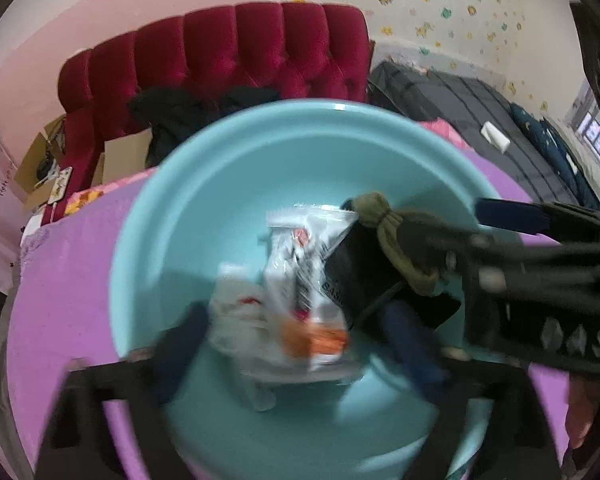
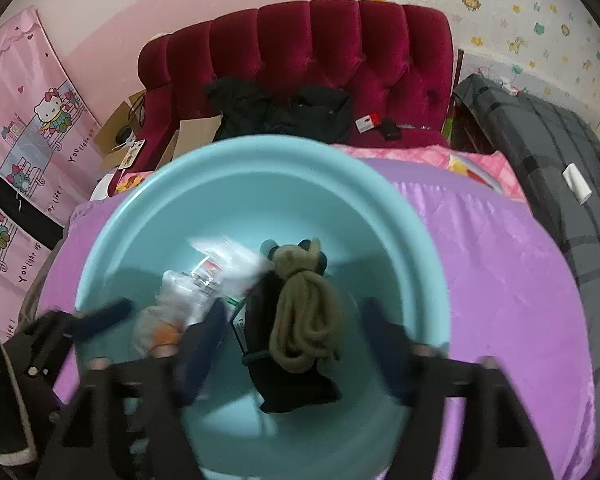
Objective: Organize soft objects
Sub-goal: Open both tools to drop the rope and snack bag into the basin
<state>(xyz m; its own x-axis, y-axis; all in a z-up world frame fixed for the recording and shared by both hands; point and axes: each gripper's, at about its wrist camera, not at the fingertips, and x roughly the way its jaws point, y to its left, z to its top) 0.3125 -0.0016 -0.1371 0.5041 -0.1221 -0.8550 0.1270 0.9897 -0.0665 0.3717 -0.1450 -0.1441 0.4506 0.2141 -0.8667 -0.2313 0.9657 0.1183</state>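
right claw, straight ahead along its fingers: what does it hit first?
Likely the olive knotted cloth lying on a black item in the teal basin; the right claw stands open around them. Depth is unclear.

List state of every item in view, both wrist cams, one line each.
Left gripper: jaws open, straddling the plastic packets, pads clear.
Right gripper: jaws open around the olive cloth bundle, not pressing.
Light blue basin: upright on the purple blanket.
Plastic packets: lying in the basin, sealed.
Olive cloth bundle: knotted, resting on the black packet.
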